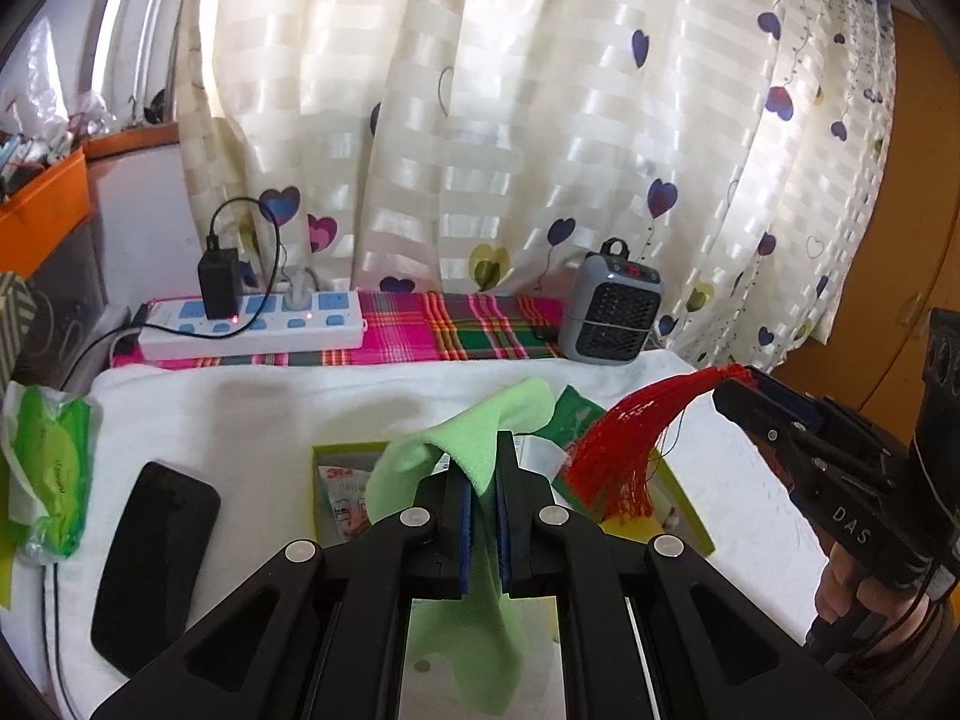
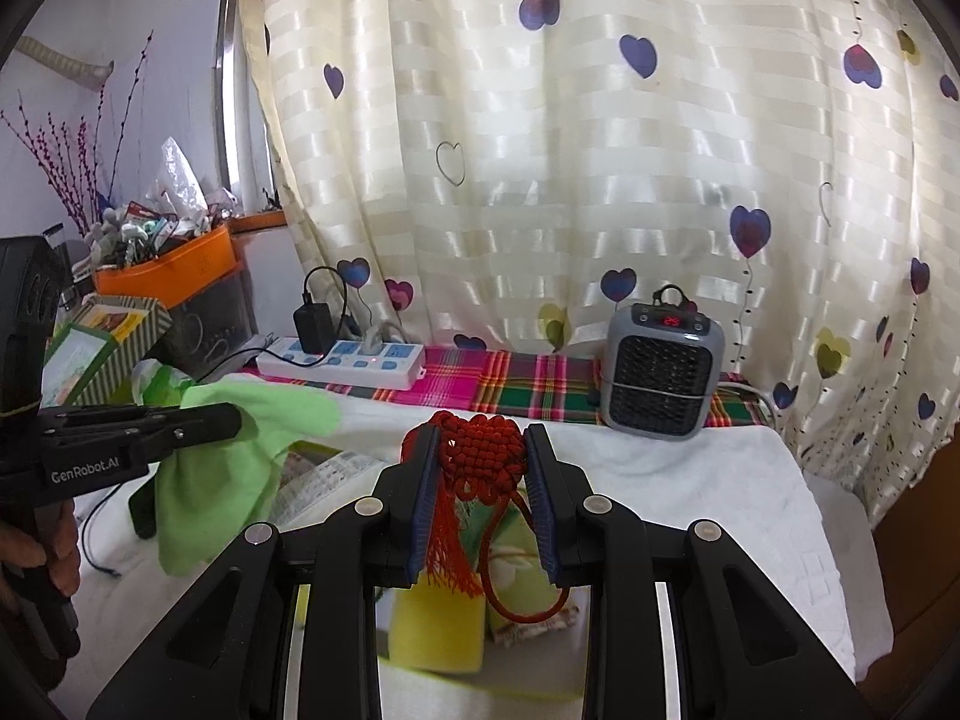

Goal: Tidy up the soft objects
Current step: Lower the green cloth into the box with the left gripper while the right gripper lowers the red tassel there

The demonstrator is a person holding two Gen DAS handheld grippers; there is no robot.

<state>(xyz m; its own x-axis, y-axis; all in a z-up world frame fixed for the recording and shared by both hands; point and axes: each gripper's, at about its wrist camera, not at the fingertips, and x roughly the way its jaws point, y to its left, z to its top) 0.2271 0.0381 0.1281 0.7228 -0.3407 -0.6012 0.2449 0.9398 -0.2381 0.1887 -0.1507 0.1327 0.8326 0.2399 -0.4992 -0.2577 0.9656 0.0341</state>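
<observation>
You work over a table spread with a white towel (image 1: 252, 414); along its far edge runs a plaid cloth (image 1: 474, 324), carrying a power strip (image 1: 252, 324) with a black charger (image 1: 219, 282) plugged in and a small grey heater (image 2: 660, 378) showing red digits; behind hangs a cream curtain (image 1: 510, 120) printed with hearts; to the left sits an orange bin (image 2: 174, 270) full of clutter, to the right a wooden door (image 1: 918, 180). Your left gripper (image 1: 483, 468) is clenched on a green cloth (image 1: 474, 444), which drapes over and under the fingers, held above a green-rimmed box (image 1: 690, 516) on the towel; a wipes pack (image 1: 48, 468) and a black case (image 1: 156, 558) lie to its left. Your right gripper (image 2: 483, 450) grasps a red knot (image 2: 486, 450) between its pads, lifted over the box; the tassel (image 1: 618, 450) and cord loop (image 2: 516, 600) dangle below; your hand (image 1: 840, 594) shows on its handle.
</observation>
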